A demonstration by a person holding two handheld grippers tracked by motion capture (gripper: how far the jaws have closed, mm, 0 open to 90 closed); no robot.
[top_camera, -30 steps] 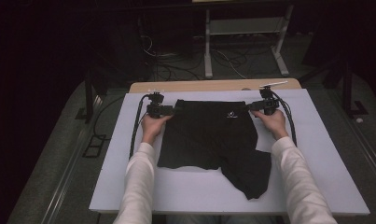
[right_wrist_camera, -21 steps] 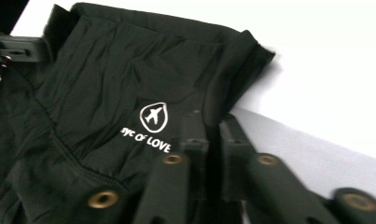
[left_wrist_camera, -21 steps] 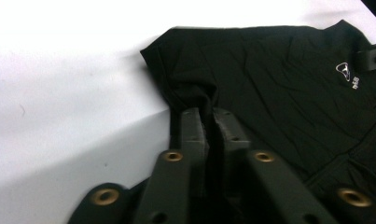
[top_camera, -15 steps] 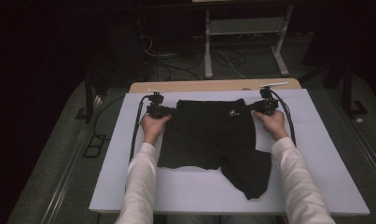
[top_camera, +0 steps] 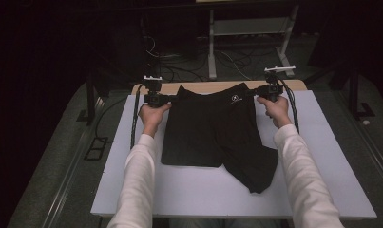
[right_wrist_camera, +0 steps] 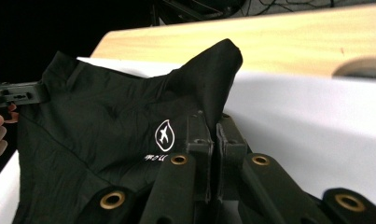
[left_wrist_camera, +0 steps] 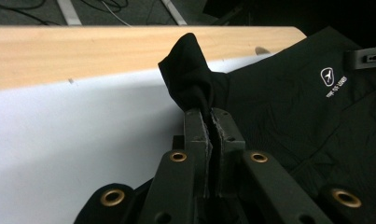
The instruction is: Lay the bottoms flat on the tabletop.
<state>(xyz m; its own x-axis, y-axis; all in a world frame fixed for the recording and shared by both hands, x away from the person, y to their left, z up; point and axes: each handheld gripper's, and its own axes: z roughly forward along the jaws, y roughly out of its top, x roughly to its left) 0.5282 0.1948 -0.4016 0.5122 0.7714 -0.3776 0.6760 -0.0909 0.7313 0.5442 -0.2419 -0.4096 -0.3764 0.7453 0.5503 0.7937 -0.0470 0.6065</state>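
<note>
A pair of black shorts (top_camera: 213,128) with a small white logo (top_camera: 234,99) lies spread on the white board (top_camera: 322,161), its waistband at the far end. My left gripper (top_camera: 172,99) is shut on the waistband's left corner (left_wrist_camera: 190,74), which bunches up above the pressed jaws of my left gripper (left_wrist_camera: 210,119). At the other side my right gripper (top_camera: 255,91) is shut on the right corner (right_wrist_camera: 218,70), right beside the logo (right_wrist_camera: 164,133); its tips (right_wrist_camera: 209,121) are pressed together on the cloth. Both corners are raised off the board and the waistband is stretched between them.
The white board lies on a wooden table whose far edge (top_camera: 213,86) shows behind the shorts. A white metal frame (top_camera: 248,28) and loose cables (top_camera: 179,61) stand on the dark floor beyond. Bare board lies left, right and in front of the shorts.
Both grippers closed on the waistband corners, then rose, lifting the far edge of the shorts off the board. The legs of the shorts still lie flat.
</note>
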